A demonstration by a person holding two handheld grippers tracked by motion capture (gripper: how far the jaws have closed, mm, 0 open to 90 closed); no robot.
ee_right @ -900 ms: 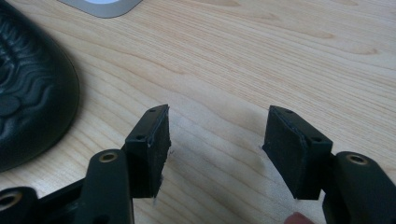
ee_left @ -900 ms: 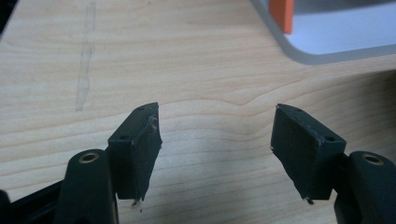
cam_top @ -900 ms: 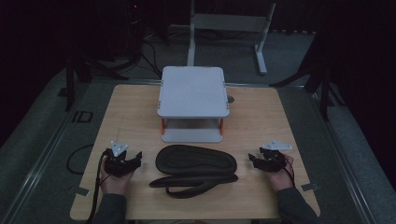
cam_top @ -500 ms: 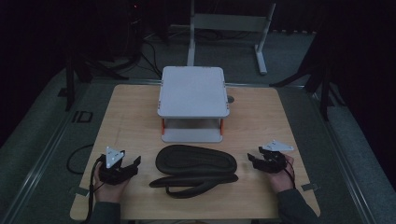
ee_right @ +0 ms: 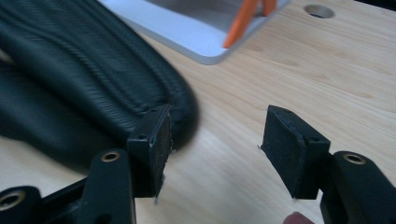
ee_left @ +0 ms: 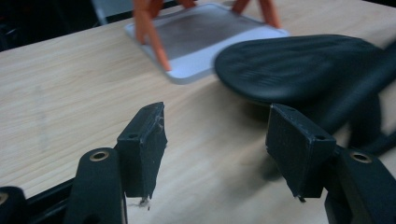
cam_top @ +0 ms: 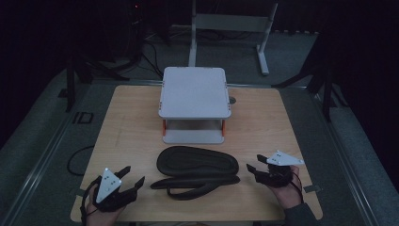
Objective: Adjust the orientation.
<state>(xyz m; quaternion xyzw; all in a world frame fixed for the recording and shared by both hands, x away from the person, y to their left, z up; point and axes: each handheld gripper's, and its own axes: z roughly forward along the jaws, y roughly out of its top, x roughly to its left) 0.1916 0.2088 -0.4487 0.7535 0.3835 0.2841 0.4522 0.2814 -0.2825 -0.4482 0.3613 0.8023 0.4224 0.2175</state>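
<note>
A black oval padded pouch [cam_top: 197, 162] lies flat on the wooden table [cam_top: 127, 127], its strap [cam_top: 197, 187] curled along its near side. My left gripper [cam_top: 132, 175] rests at the front left corner, open, pointing right toward the pouch and a hand's width short of it. In the left gripper view the gripper [ee_left: 219, 140] has bare wood between its jaws and the pouch [ee_left: 299, 65] lies ahead to the right. My right gripper [cam_top: 253, 163] is open at the pouch's right end. Its left pad [ee_right: 156, 140] sits just beside the pouch's rim [ee_right: 182, 107], with nothing between the jaws.
A grey two-level stand [cam_top: 194, 92] with orange legs [ee_left: 156, 39] stands at the table's centre back, just behind the pouch. A round hole [cam_top: 232, 100] is in the tabletop to its right. A metal frame [cam_top: 230, 23] and cables lie on the floor beyond.
My left gripper has drawn back toward the near left corner of the table. The right gripper has slid slightly nearer the front edge. The pouch has not moved.
</note>
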